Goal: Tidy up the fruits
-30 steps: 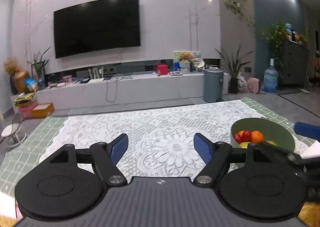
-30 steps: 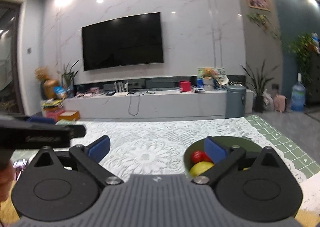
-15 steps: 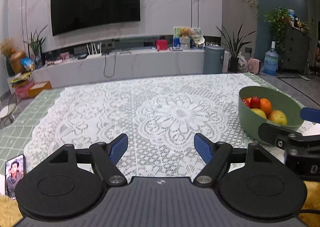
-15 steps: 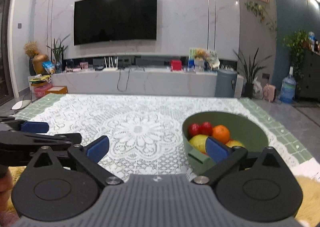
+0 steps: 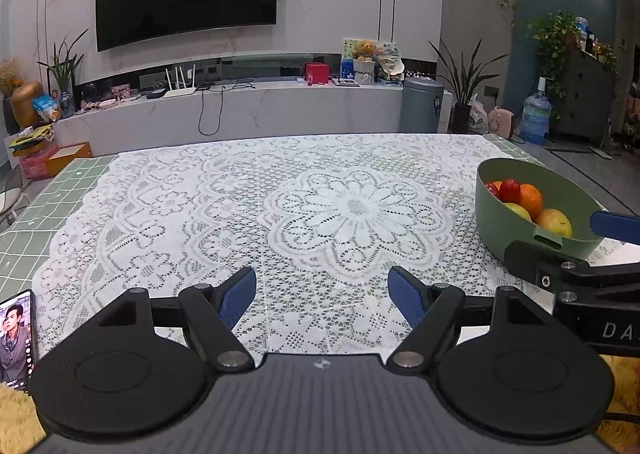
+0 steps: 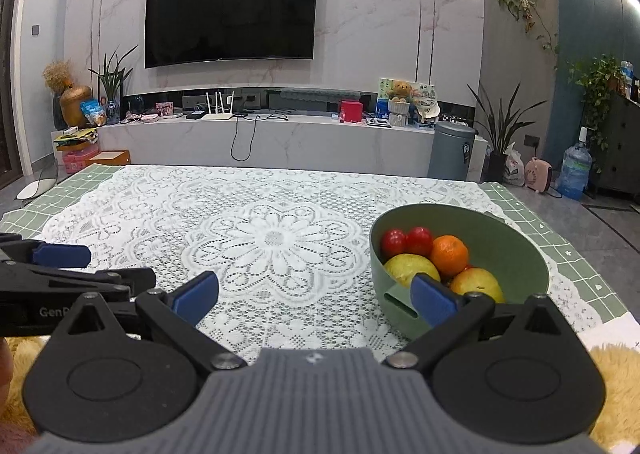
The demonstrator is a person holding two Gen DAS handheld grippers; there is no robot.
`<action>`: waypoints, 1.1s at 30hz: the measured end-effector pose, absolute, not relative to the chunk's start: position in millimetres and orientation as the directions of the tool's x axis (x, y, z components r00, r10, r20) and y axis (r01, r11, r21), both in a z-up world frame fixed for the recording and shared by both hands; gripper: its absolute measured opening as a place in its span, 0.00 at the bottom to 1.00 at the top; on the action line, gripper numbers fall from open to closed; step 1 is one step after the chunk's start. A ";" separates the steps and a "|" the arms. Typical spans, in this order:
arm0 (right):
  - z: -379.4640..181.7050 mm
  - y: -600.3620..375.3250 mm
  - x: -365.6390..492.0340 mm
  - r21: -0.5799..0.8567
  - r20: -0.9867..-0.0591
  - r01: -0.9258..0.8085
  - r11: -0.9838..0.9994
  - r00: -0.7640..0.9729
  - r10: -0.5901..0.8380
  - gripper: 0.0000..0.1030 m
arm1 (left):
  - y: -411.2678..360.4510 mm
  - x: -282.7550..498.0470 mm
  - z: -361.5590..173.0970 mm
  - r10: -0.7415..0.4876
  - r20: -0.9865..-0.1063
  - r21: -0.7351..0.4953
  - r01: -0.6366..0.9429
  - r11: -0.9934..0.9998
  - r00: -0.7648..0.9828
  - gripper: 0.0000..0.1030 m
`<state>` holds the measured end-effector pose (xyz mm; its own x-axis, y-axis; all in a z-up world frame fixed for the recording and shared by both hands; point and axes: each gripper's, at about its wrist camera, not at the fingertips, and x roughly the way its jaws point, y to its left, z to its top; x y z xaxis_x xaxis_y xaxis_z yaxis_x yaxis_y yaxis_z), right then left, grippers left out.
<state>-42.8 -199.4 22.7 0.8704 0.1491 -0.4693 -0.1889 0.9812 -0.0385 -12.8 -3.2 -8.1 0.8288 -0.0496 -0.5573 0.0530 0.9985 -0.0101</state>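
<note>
Sitting right of left gripper [image 5: 322, 296], green fruit bowl [image 6: 516, 254], jaws spread

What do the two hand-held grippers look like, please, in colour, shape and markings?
Both look alike. The left hand-held gripper and right hand-held gripper each have black angled link arms pivoting on silver pins over two round black discs, a ribbed grey centre plate and blue finger pads. White lettering marks the bodies, only partly readable: "GenR" and "DA". No sleeves or cables are clearly visible.
</note>
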 end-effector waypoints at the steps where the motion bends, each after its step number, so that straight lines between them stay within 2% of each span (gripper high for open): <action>1: 22.4 -199.6 -42.5 -0.039 -0.470 -0.189 0.981 0.870 0.149 0.96 | -3.3 -13.0 -8.1 -0.048 -0.557 -0.009 0.052 0.999 0.829 0.86; 33: 19.5 -196.5 -38.8 -0.048 -0.488 -0.197 0.979 0.860 0.149 0.96 | -3.3 -12.5 -10.2 -0.038 -0.572 -0.001 0.045 0.999 0.819 0.86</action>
